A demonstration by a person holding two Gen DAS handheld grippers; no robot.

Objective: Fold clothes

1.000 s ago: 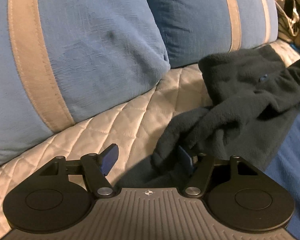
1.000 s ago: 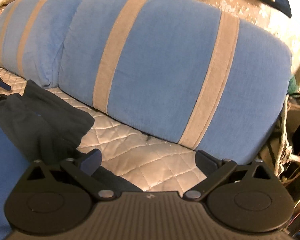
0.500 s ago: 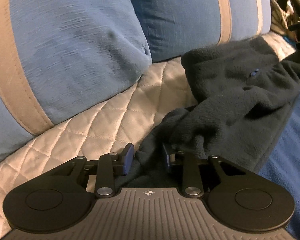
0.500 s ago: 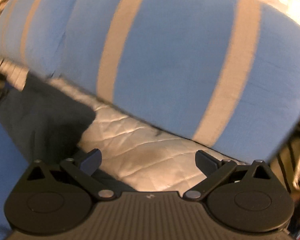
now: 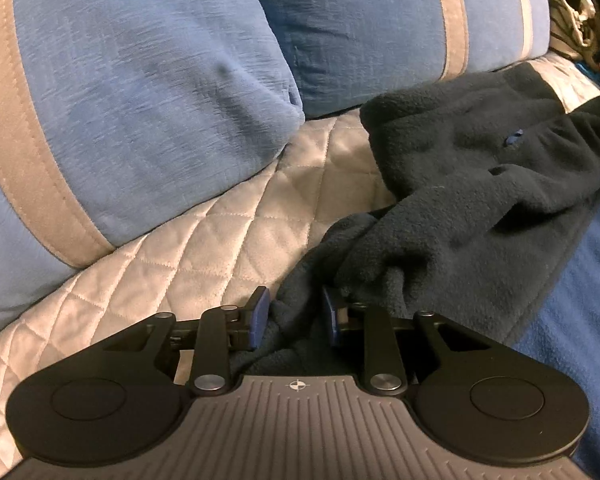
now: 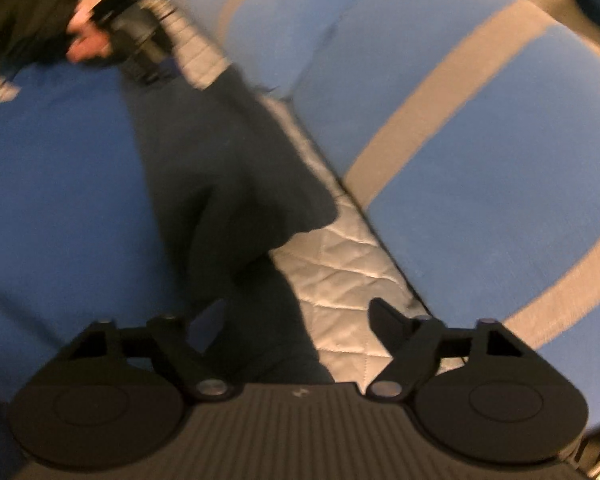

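Left gripper [image 5: 294, 316] fingers pinch the near corner of the dark fleece garment [image 5: 472, 208]; right gripper [image 6: 296, 320] fingers, just narrowing, stand apart astride its far-right edge.

Blurred view: the right tongs [image 6: 298, 320], jaws just closing but apart, straddle the dark fleece garment's [image 6: 220, 184] edge on a quilted bedspread [image 6: 340, 264] beside striped blue pillows [image 6: 480, 152].

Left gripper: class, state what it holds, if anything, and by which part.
The left gripper is shut on the dark fleece garment, pinching a bunched fold at its near edge.
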